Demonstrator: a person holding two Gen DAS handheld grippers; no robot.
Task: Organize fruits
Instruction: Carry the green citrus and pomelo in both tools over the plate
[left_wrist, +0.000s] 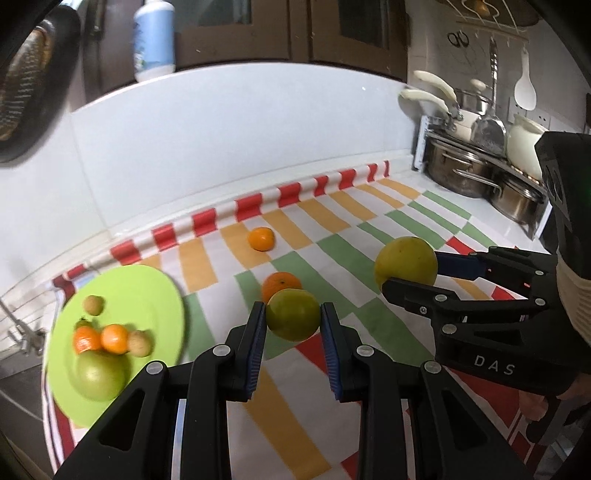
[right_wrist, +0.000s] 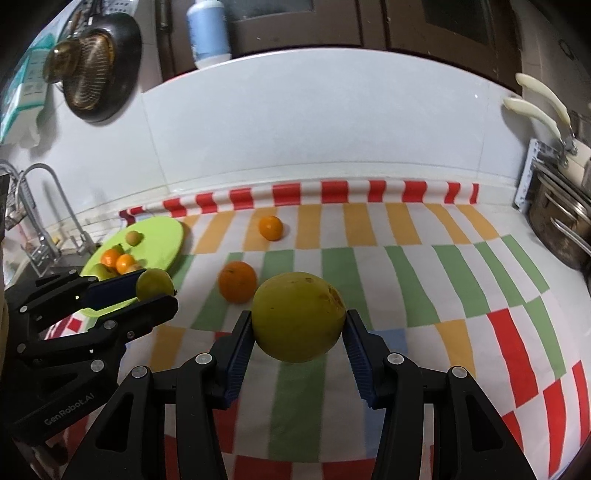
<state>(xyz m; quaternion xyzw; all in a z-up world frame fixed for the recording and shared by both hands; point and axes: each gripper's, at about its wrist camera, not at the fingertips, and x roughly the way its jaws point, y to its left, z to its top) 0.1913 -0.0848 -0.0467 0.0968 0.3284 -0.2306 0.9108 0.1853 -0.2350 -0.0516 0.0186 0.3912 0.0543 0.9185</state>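
Observation:
My left gripper (left_wrist: 293, 317) is shut on a small green fruit (left_wrist: 293, 314), held above the striped cloth; the right wrist view shows the same fruit (right_wrist: 155, 283) at the left. My right gripper (right_wrist: 298, 328) is shut on a large yellow-green fruit (right_wrist: 298, 316), also lifted; in the left wrist view that fruit (left_wrist: 405, 264) hangs at the right. A lime-green plate (left_wrist: 147, 291) at the left holds several small fruits: oranges, pale ones and a big green one (left_wrist: 99, 374). Two oranges lie loose on the cloth, a larger one (right_wrist: 236, 282) and a smaller one (right_wrist: 270, 228) near the wall.
A white tiled wall (left_wrist: 240, 140) backs the checked cloth (right_wrist: 406, 277). Steel pots (left_wrist: 461, 170) and hanging utensils stand at the right end. A tap (right_wrist: 40, 206) and sink are left of the plate. A blue-white bottle (right_wrist: 207, 31) stands on the ledge above.

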